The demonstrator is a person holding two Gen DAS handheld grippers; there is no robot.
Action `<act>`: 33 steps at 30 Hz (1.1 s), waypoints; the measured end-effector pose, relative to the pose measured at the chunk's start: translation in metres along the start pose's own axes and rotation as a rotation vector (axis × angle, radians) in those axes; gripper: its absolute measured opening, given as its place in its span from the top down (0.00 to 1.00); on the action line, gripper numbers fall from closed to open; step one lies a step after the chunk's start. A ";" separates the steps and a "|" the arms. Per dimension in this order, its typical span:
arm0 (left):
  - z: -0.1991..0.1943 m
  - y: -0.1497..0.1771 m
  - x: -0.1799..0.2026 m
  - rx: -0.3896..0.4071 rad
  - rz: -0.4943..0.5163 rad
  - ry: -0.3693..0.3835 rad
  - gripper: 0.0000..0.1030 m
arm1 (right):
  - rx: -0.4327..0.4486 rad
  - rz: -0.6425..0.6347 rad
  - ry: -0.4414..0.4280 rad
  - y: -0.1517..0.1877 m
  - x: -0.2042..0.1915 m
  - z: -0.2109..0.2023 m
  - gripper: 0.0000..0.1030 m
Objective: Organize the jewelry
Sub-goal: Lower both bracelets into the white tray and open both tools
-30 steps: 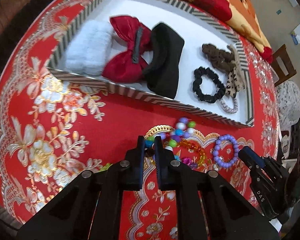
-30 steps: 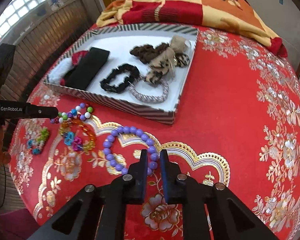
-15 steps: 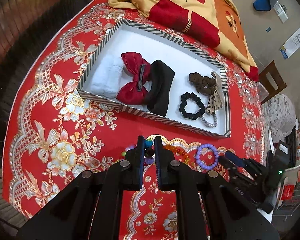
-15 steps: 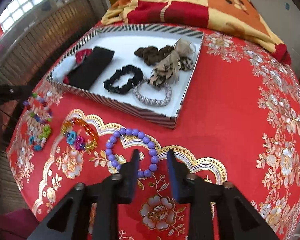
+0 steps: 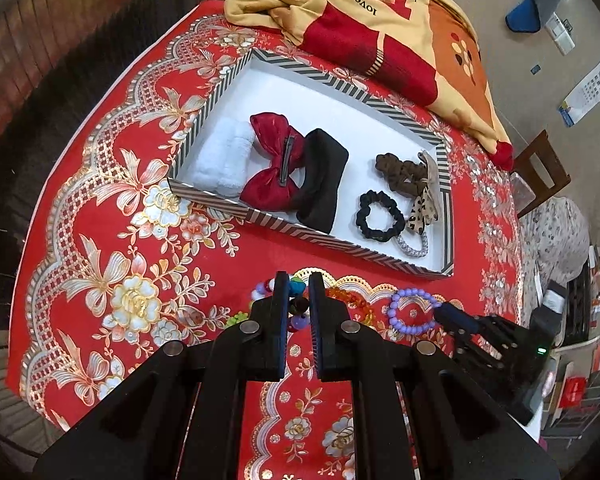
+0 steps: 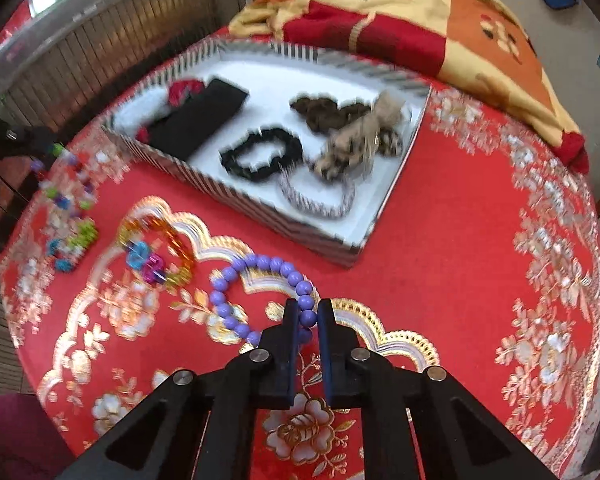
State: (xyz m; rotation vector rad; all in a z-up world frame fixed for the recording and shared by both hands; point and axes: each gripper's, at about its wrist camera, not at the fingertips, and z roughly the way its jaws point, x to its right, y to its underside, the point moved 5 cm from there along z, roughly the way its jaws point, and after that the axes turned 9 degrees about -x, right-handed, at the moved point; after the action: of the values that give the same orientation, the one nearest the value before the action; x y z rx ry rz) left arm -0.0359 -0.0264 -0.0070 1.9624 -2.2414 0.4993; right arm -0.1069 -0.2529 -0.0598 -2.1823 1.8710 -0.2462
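My left tool (image 5: 299, 298) was clamped on a strand of multicoloured round plastic beads (image 5: 299, 307), which hung between its 2 black fingers above the surface (image 5: 112, 248), a round top under glossy red cloth printed with gold and white flowers. My right tool (image 6: 309, 317) was pinched shut on a bracelet of smooth lilac round beads (image 6: 260, 292), the far side of the loop lying on the cloth. Beside it lay an amber and pink faceted bead bracelet (image 6: 156, 252) and a small cluster of green and blue beads (image 6: 70, 246), both blurred.

Further back sat a shallow rectangular cardboard tray with striped walls and a white floor (image 5: 446, 216). It held a fluffy white headband (image 5: 224, 160), a satin red bow clip (image 5: 278, 168), a wide black knit headband (image 5: 322, 184), a ruffled black scrunchie (image 5: 380, 218), a brown scrunchie (image 5: 400, 170), a leopard-print fabric tie (image 5: 420, 210) and a silvery coiled hair band (image 5: 414, 246). A plush red, orange and yellow blanket (image 5: 380, 28) lay crumpled at the far edge.
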 end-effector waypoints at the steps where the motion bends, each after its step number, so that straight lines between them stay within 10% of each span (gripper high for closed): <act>1: -0.001 -0.001 0.001 0.001 0.001 0.000 0.92 | 0.015 -0.009 0.001 -0.002 -0.002 -0.007 0.92; 33: -0.014 -0.115 0.012 0.117 0.106 -0.143 0.92 | 0.150 -0.107 0.057 -0.140 -0.018 -0.053 0.92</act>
State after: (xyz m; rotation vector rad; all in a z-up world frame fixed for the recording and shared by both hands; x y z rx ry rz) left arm 0.0734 -0.0454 0.0288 2.0006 -2.4670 0.5297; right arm 0.0066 -0.2203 0.0334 -2.1970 1.7059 -0.4583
